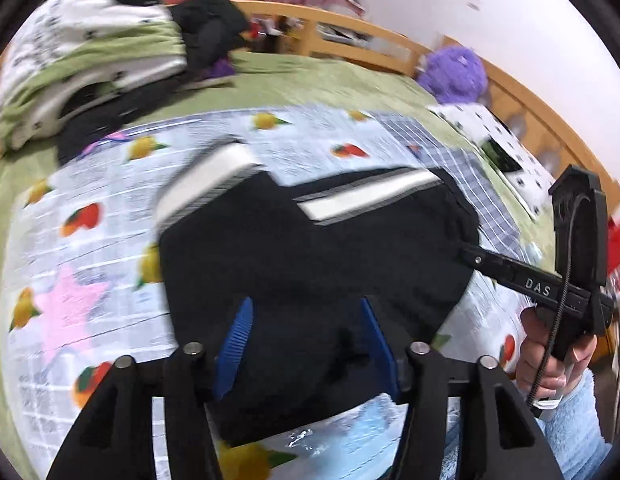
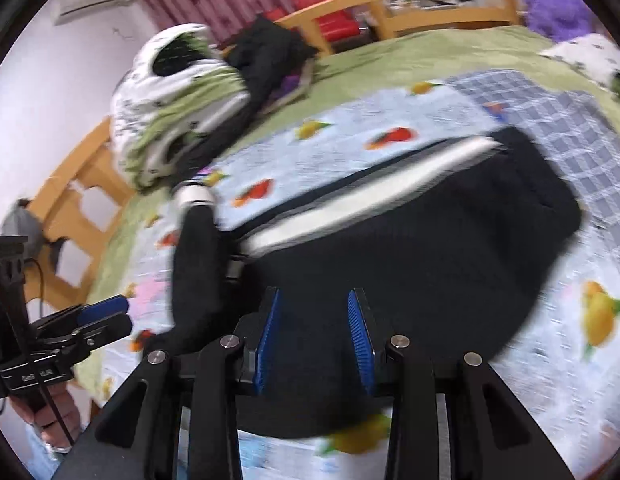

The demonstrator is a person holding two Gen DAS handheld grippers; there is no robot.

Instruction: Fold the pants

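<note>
Black pants (image 1: 310, 248) with a white side stripe (image 1: 370, 196) lie bunched on a fruit-print sheet (image 1: 89, 240). A leg end with a white cuff (image 1: 213, 176) sticks out at the upper left, blurred. My left gripper (image 1: 305, 340) hovers over the near part of the pants, its blue pads wide apart and gripping nothing. The right gripper (image 1: 466, 254) comes in from the right, with its tip at the pants' right edge. In the right wrist view the right gripper (image 2: 314, 338) is open over the pants (image 2: 430, 248), with only flat black cloth showing between its pads. The left gripper (image 2: 117, 316) is at the far left, beside the cuffed leg (image 2: 193, 240).
The sheet covers a green bed (image 1: 310, 80) with a wooden frame (image 1: 350, 36). A heap of white and green bedding (image 1: 89, 52) and dark clothes (image 1: 209, 28) lie at the back left. A purple plush toy (image 1: 454, 72) and a checked cloth (image 1: 450, 148) are at the right.
</note>
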